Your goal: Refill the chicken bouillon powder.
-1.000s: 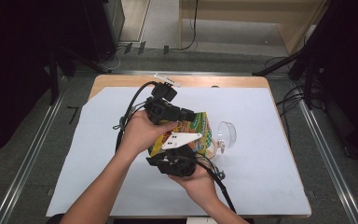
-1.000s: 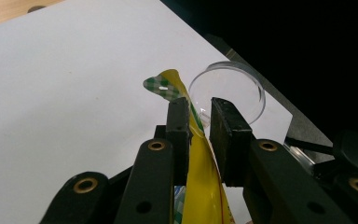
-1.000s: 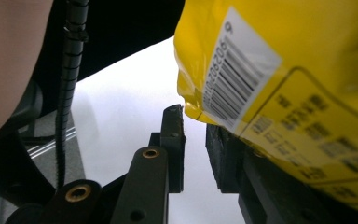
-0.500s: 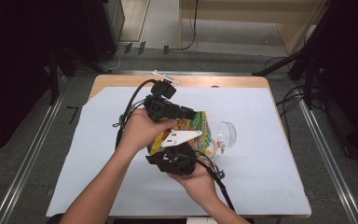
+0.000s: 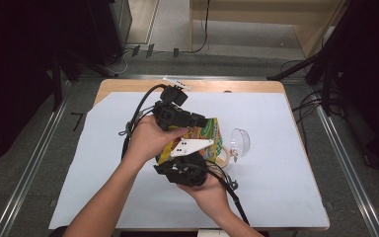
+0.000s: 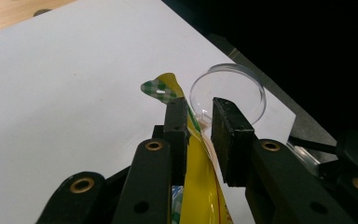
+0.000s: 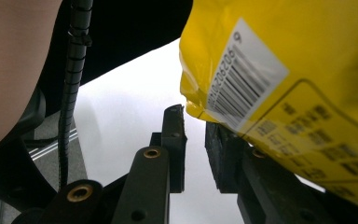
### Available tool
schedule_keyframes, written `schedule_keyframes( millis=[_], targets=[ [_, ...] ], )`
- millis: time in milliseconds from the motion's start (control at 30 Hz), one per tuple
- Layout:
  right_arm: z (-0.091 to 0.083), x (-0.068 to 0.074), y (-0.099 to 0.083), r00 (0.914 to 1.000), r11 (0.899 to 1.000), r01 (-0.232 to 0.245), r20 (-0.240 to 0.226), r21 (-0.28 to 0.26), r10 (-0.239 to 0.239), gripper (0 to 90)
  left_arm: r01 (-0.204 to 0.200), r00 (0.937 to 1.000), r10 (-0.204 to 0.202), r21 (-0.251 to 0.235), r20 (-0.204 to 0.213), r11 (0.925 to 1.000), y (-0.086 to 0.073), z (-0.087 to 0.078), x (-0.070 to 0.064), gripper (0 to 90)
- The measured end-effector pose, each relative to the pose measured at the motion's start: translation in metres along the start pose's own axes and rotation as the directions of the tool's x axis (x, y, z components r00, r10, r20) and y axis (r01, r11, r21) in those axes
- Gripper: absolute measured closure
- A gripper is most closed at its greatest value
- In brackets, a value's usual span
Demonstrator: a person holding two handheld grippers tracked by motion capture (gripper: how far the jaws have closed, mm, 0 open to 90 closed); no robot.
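One yellow snack bag is held up over the middle of the worktop, which has one white sheet across it. Two claws are in play. The left claw comes at the bag from above; in the left gripper view the bag's yellow edge with green-check corner runs up between its jaws, lying against the left jaw, with a gap to the right jaw, so it is slightly spread around the edge and not clearly pinching. The right claw sits under the bag. In the right gripper view its jaws stand a little apart with white sheet showing between them, while the bag's barcode corner hangs just above and rests on the right jaw; nothing is gripped there. One clear round plastic piece stands on edge just right of the bag, and it shows behind the jaws in the left gripper view. One beige ring-shaped thing lies at the bag's lower right; can't tell what it is. Two hands, one cable per claw.
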State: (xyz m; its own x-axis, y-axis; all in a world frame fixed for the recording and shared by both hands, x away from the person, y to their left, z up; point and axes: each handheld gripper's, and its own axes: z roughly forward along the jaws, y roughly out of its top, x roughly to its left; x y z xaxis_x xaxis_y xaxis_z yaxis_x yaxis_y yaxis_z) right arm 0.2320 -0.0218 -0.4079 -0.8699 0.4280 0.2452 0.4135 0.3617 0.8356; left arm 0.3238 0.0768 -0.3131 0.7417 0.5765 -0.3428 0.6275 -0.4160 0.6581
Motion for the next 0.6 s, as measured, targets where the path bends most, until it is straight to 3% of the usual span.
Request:
schedule_keyframes(
  millis=[367, 467, 600],
  targets=[
    [0.003, 0.002, -0.005, 0.9993, 0.999, 0.036, 0.006, 0.003, -0.036, 79.4, 0.007, 1.0000, -0.007, 0.013, -0.001, 0.9999, -0.006, -0.001, 0.001, 77.0],
    [0.006, 0.002, -0.008, 0.9977, 0.998, 0.067, 0.009, -0.002, -0.067, 76.5, 0.020, 0.9996, -0.020, 0.017, 0.019, 0.9997, -0.009, -0.002, 0.004, 77.0],
    [0.011, 0.004, -0.013, 0.9975, 0.997, 0.071, -0.003, -0.005, -0.071, 73.8, 0.037, 0.9985, -0.038, 0.023, 0.040, 0.9990, -0.015, -0.006, 0.006, 76.9]
  ],
)
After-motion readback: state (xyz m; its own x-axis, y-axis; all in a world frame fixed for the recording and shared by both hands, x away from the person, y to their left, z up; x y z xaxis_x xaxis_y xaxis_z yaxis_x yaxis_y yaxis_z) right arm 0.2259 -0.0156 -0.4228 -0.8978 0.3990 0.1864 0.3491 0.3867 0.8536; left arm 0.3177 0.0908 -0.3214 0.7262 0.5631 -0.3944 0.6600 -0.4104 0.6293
